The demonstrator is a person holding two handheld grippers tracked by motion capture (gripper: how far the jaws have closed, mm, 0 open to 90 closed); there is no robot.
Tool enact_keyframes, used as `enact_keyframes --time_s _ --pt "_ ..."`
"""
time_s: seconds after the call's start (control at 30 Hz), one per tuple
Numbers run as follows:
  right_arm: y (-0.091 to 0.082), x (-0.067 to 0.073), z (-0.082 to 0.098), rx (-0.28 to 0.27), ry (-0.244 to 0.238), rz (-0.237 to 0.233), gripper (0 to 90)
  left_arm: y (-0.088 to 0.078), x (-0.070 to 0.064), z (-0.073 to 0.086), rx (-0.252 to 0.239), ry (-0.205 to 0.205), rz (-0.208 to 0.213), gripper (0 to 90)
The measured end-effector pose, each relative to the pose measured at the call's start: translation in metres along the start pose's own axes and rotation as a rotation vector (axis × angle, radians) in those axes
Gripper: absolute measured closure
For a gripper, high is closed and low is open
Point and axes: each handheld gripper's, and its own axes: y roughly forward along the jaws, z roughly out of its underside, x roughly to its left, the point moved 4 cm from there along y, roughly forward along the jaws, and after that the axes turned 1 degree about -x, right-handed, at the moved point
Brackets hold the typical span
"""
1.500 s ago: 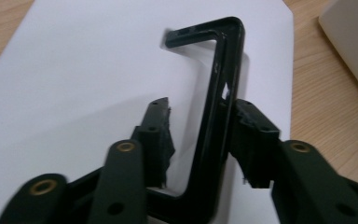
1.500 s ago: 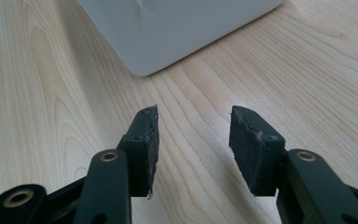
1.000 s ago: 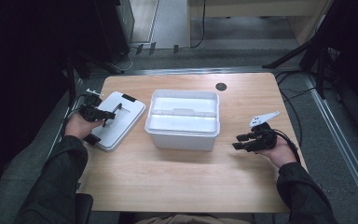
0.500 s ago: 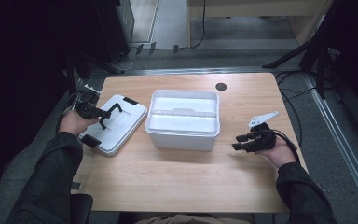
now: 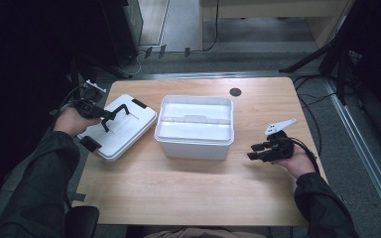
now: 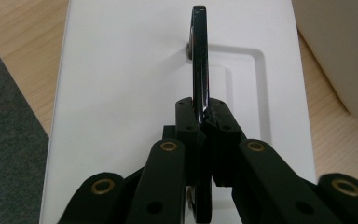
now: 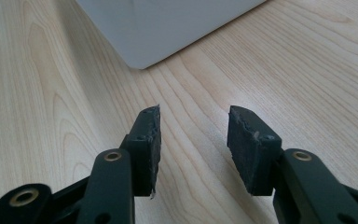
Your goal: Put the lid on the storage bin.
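Lid handle in left claw, white lid below.

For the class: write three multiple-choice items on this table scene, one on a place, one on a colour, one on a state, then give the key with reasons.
1. Where does the white lid lie?
A. left of the white box
B. on the box
C. on the floor

2. What colour is the lid's handle?
A. red
B. white
C. black

3. How is the right tool?
A. gripping the box
B. open, holding nothing
C. gripping the lid

Key: 1 A, lid beside the box on the table; 2 C, dark bar in the left tool; 3 B, gap over bare wood.
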Motion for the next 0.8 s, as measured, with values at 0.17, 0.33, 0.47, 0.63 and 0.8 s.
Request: enact_keyframes --time_s 0.17,0.33,0.47,0.63,0.8 --pt "0.0 -0.001 0.0 -0.002 0.004 -0.003 55.8 -0.021 -0.005 -0.007 -0.028 0.044 0.023 84.9" --pt "0.001 0.0 0.0 0.001 0.002 -0.005 55.8 -0.043 -0.01 -0.014 -0.047 0.083 0.045 84.9" --pt "0.001 0.0 0.0 0.004 0.001 -0.005 55.8 -0.059 -0.017 -0.023 -0.045 0.114 0.055 84.9" --pt "0.002 0.0 -0.001 0.002 -0.001 -0.006 55.8 -0.075 -0.026 -0.034 -0.028 0.151 0.075 84.9" --pt "0.002 0.0 -0.001 0.008 -0.005 -0.007 55.8 -0.085 -0.041 -0.045 -0.029 0.211 0.112 84.9"
